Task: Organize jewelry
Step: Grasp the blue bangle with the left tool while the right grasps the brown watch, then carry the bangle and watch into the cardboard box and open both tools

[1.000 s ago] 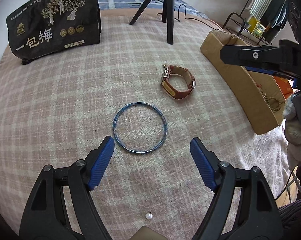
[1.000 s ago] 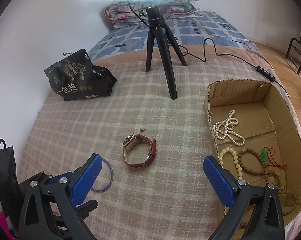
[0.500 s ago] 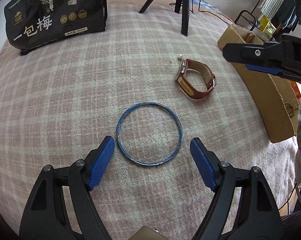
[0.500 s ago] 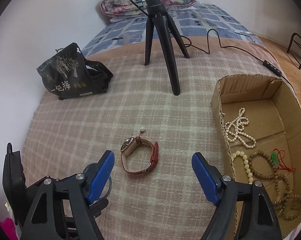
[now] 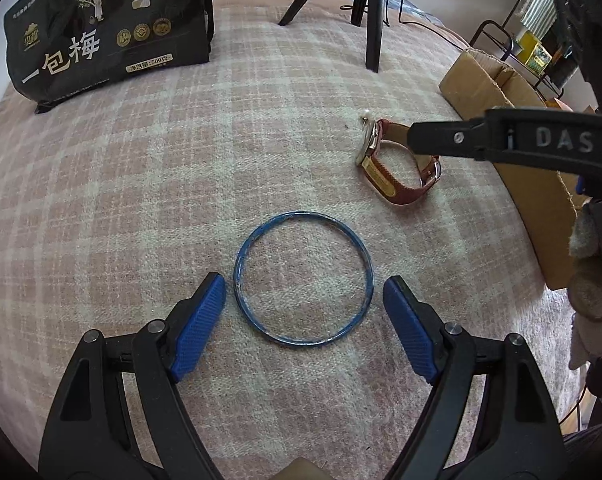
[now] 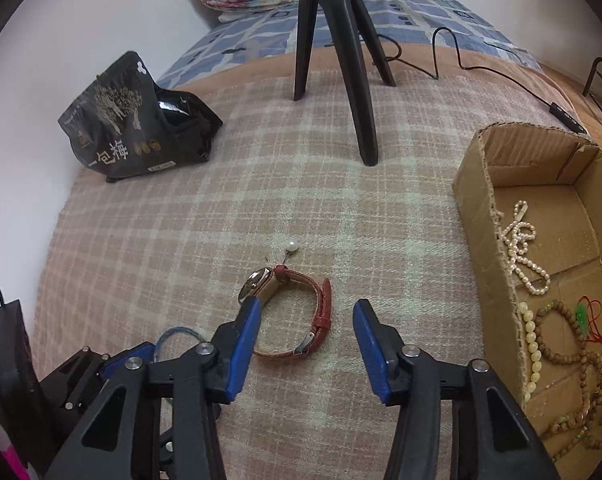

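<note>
A blue bangle (image 5: 302, 278) lies flat on the pink plaid blanket (image 5: 181, 184). My left gripper (image 5: 303, 320) is open, its two blue fingers flanking the bangle's near half, not touching. A red-strapped wristwatch (image 6: 291, 314) lies on the blanket, with a small pearl pin (image 6: 291, 246) just beyond it. My right gripper (image 6: 307, 346) is open and straddles the watch's near end, empty. The watch also shows in the left wrist view (image 5: 397, 170), partly behind the right gripper's finger. The bangle shows in the right wrist view (image 6: 177, 338) at lower left.
An open cardboard box (image 6: 477, 200) at the right holds pearl and wooden bead strands (image 6: 525, 252). A black tripod (image 6: 341, 60) stands at the far middle. A black snack bag (image 5: 109, 28) stands at the far left. A cable (image 6: 481, 60) runs behind.
Both grippers have moved forward and down. The left now brackets the bangle. The right has closed in on the watch, its jaws somewhat narrower than before.
</note>
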Motion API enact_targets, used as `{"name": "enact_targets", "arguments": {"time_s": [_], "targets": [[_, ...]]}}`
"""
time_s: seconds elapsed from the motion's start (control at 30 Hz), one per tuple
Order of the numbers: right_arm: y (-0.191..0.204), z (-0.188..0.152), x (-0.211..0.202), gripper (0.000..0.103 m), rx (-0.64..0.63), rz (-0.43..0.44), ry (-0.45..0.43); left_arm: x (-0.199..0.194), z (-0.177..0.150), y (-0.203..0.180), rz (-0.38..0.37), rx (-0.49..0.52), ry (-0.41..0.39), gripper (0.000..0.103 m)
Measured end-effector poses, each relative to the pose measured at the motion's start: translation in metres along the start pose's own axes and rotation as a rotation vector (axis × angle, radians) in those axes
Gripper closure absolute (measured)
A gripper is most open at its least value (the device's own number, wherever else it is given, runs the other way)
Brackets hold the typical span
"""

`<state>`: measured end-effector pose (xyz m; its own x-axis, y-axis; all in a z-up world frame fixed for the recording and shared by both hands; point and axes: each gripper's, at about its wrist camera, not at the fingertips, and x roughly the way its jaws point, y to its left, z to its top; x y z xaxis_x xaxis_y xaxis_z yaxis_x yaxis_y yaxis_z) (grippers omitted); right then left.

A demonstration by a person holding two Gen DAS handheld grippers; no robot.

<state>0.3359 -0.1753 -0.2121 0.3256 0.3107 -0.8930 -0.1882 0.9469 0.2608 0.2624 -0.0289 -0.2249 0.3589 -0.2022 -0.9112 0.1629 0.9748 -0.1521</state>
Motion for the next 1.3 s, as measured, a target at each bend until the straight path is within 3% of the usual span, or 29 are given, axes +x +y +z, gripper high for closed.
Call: {"name": "enact_targets", "arguments": {"time_s": [0.17,0.27,0.37,0.53,0.67,0.77,0.9,1.03,1.1,1.3], "targets": [[-0.004,0.0,0.011,0.061,0.008,-0.018,0.018,-0.001,-0.003,0.0,0.016,0.011,-0.01,0.032],[-0.006,-0.001,0.016,0.063,0.008,-0.026,0.031,-0.002,-0.002,0.0,0.044,0.018,-0.015,0.055],[-0.007,-0.003,0.02,0.068,0.01,-0.031,0.037,-0.002,0.0,0.002,0.033,0.007,-0.015,0.056],[-0.007,-0.003,0.02,0.069,0.01,-0.037,0.033,-0.005,-0.001,0.005,0.009,-0.012,-0.024,0.055],[-0.008,-0.003,0.02,0.069,0.009,-0.038,0.033,-0.012,0.0,0.003,-0.04,-0.032,-0.036,0.029],[-0.007,-0.003,0.02,0.069,0.012,-0.035,0.031,-0.012,0.0,-0.005,-0.025,-0.011,-0.044,0.023],[-0.005,-0.003,0.021,0.07,-0.002,-0.045,0.031,0.002,-0.002,-0.012,0.046,0.01,-0.018,0.023],[-0.002,-0.003,0.022,0.07,-0.023,-0.063,0.03,0.008,-0.006,-0.024,0.126,0.084,-0.049,0.023],[-0.001,-0.003,0.022,0.073,-0.031,-0.076,0.027,0.008,-0.008,-0.024,0.132,0.085,-0.061,0.028],[0.0,-0.004,0.021,0.089,-0.041,-0.066,0.014,0.003,-0.007,-0.019,0.127,0.063,-0.066,0.028]]}}
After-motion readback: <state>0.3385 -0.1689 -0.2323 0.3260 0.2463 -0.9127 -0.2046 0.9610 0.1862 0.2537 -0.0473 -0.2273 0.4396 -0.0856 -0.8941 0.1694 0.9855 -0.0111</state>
